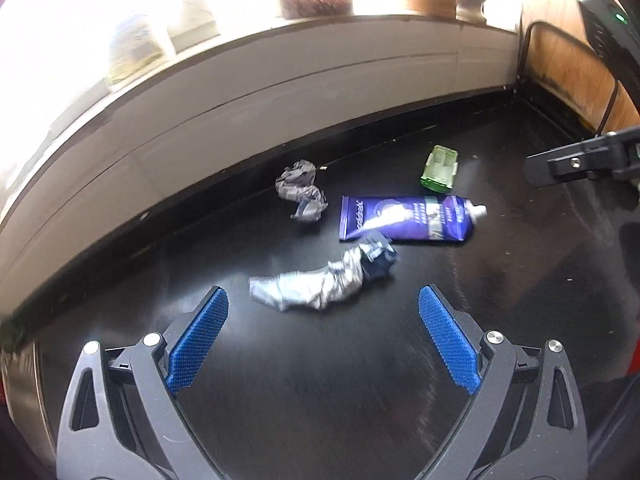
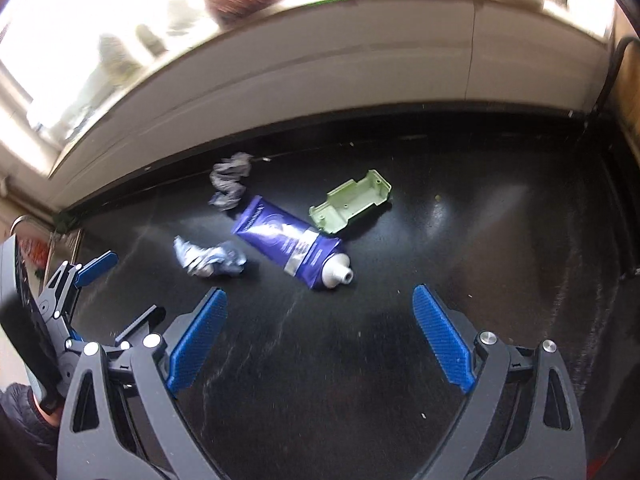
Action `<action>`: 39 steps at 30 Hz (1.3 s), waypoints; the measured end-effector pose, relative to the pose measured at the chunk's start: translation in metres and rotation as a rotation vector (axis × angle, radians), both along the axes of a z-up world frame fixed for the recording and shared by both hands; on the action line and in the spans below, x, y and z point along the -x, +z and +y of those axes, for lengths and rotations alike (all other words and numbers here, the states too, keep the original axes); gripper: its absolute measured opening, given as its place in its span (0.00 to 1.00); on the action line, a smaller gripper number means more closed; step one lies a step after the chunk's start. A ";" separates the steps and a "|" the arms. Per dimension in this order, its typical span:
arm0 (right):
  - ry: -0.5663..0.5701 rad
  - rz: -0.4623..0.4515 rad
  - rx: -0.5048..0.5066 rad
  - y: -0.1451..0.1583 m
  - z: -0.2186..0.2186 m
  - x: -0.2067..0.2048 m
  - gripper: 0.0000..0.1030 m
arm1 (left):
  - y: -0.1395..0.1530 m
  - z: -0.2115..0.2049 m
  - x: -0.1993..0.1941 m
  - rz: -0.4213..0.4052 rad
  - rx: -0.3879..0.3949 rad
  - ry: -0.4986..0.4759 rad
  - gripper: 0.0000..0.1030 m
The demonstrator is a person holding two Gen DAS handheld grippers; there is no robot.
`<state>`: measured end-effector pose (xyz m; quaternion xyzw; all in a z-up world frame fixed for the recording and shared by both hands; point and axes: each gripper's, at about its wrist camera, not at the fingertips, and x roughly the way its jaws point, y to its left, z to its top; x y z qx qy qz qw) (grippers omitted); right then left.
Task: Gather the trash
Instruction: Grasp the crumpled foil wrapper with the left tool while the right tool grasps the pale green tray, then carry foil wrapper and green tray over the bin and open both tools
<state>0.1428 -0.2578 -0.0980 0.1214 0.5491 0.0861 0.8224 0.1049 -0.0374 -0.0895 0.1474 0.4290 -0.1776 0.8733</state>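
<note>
1. The black countertop [image 1: 500,300] fills most of both views, with a pale wall [image 1: 280,92] running along its far edge and a bright windowsill above that.
2. The left gripper [image 1: 322,300] hovers low over the counter with its blue-padded fingers spread wide and nothing between them. It also shows at the left edge of the right wrist view.
3. The right gripper [image 2: 320,298] is likewise spread wide and empty over the bare counter. A dark part of it pokes in at the right edge of the left wrist view.
4. A purple tube [image 2: 290,246] lies flat near the middle of the counter, its white open nozzle pointing toward the right gripper.
5. A crumpled silver wrapper [image 1: 320,286] lies just ahead of the left gripper's fingertips, one end touching or nearly touching the tube.
6. A pale green plastic tray [image 2: 352,202] lies open side up just beyond the tube, toward the wall.
7. A small grey crumpled scrap [image 1: 300,190] sits nearest the wall, beside the flat end of the tube.
</note>
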 end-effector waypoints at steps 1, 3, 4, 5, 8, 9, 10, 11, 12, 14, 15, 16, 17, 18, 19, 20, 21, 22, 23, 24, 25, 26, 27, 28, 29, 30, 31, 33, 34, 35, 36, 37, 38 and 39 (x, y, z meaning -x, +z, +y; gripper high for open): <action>-0.008 0.026 0.003 -0.010 0.001 -0.012 0.88 | -0.006 -0.002 -0.009 0.002 -0.012 -0.011 0.91; -0.019 0.051 0.009 -0.022 0.003 -0.027 0.88 | -0.015 -0.007 -0.023 0.014 -0.021 -0.038 0.91; -0.027 0.068 0.013 -0.029 0.004 -0.037 0.88 | -0.021 -0.009 -0.030 0.018 -0.023 -0.057 0.91; -0.037 0.080 0.017 -0.036 0.005 -0.045 0.88 | -0.026 -0.011 -0.036 0.021 -0.027 -0.077 0.91; -0.061 0.114 0.035 -0.053 0.010 -0.068 0.88 | -0.044 -0.016 -0.050 0.040 -0.044 -0.127 0.91; -0.065 0.123 0.042 -0.058 0.011 -0.075 0.88 | -0.049 -0.017 -0.052 0.045 -0.047 -0.138 0.91; -0.069 0.136 0.046 -0.064 0.013 -0.082 0.88 | -0.054 -0.017 -0.056 0.051 -0.047 -0.148 0.91; -0.075 0.148 0.045 -0.069 0.014 -0.087 0.88 | -0.058 -0.017 -0.057 0.058 -0.045 -0.152 0.91; -0.081 0.156 0.046 -0.072 0.015 -0.091 0.88 | -0.064 -0.016 -0.060 0.067 -0.042 -0.156 0.91; -0.097 0.164 0.052 -0.077 0.017 -0.097 0.88 | -0.072 -0.016 -0.062 0.078 -0.043 -0.160 0.90; -0.102 0.165 0.056 -0.079 0.018 -0.099 0.88 | -0.074 -0.016 -0.062 0.081 -0.036 -0.168 0.87; -0.104 0.159 0.072 -0.078 0.019 -0.101 0.85 | -0.074 -0.016 -0.061 0.081 -0.031 -0.172 0.84; -0.100 0.151 0.084 -0.077 0.021 -0.102 0.82 | -0.074 -0.016 -0.060 0.083 -0.023 -0.176 0.78; -0.094 0.146 0.095 -0.076 0.023 -0.102 0.72 | -0.074 -0.017 -0.059 0.086 -0.009 -0.177 0.67; -0.087 0.141 0.103 -0.074 0.026 -0.102 0.61 | -0.073 -0.017 -0.058 0.094 0.005 -0.173 0.60; -0.081 0.138 0.107 -0.073 0.028 -0.102 0.56 | -0.072 -0.018 -0.058 0.099 0.011 -0.168 0.46; -0.076 0.133 0.110 -0.073 0.029 -0.102 0.42 | -0.071 -0.019 -0.056 0.103 0.016 -0.157 0.29; -0.070 0.132 0.105 -0.073 0.029 -0.101 0.37 | -0.070 -0.021 -0.055 0.104 0.011 -0.144 0.27; -0.066 0.133 0.105 -0.072 0.030 -0.101 0.37 | -0.070 -0.023 -0.053 0.105 0.004 -0.132 0.25; -0.060 0.129 0.111 -0.070 0.031 -0.099 0.36 | -0.068 -0.024 -0.051 0.113 0.010 -0.117 0.24; -0.055 0.124 0.114 -0.068 0.030 -0.099 0.36 | -0.066 -0.023 -0.048 0.118 0.021 -0.103 0.24; -0.047 0.115 0.114 -0.063 0.030 -0.097 0.36 | -0.064 -0.023 -0.046 0.119 0.025 -0.082 0.24; -0.042 0.107 0.115 -0.059 0.031 -0.092 0.36 | -0.061 -0.023 -0.044 0.122 0.029 -0.066 0.24; -0.032 0.092 0.117 -0.051 0.033 -0.087 0.36 | -0.057 -0.022 -0.041 0.125 0.036 -0.048 0.24; -0.024 0.080 0.117 -0.045 0.033 -0.083 0.36 | -0.052 -0.020 -0.037 0.124 0.042 -0.030 0.24; -0.016 0.069 0.116 -0.040 0.037 -0.082 0.36 | -0.048 -0.020 -0.033 0.124 0.044 -0.019 0.24; -0.006 0.057 0.112 -0.033 0.039 -0.075 0.36 | -0.043 -0.019 -0.029 0.122 0.046 -0.006 0.24; 0.011 0.036 0.106 -0.020 0.041 -0.060 0.36 | -0.032 -0.017 -0.017 0.122 0.047 0.024 0.24; 0.021 0.022 0.103 -0.014 0.037 -0.049 0.36 | -0.025 -0.016 -0.009 0.124 0.053 0.045 0.24; 0.031 0.013 0.100 -0.009 0.036 -0.042 0.36 | -0.021 -0.014 -0.004 0.127 0.059 0.061 0.24; 0.040 0.004 0.097 -0.004 0.037 -0.034 0.36 | -0.016 -0.013 0.005 0.131 0.067 0.077 0.24; 0.052 -0.007 0.094 0.002 0.038 -0.021 0.36 | -0.012 -0.012 0.012 0.135 0.072 0.089 0.24; 0.063 -0.014 0.092 0.006 0.039 -0.011 0.36 | -0.007 -0.011 0.022 0.132 0.073 0.105 0.24; 0.075 -0.020 0.090 0.009 0.039 -0.001 0.36 | -0.004 -0.010 0.030 0.131 0.074 0.114 0.24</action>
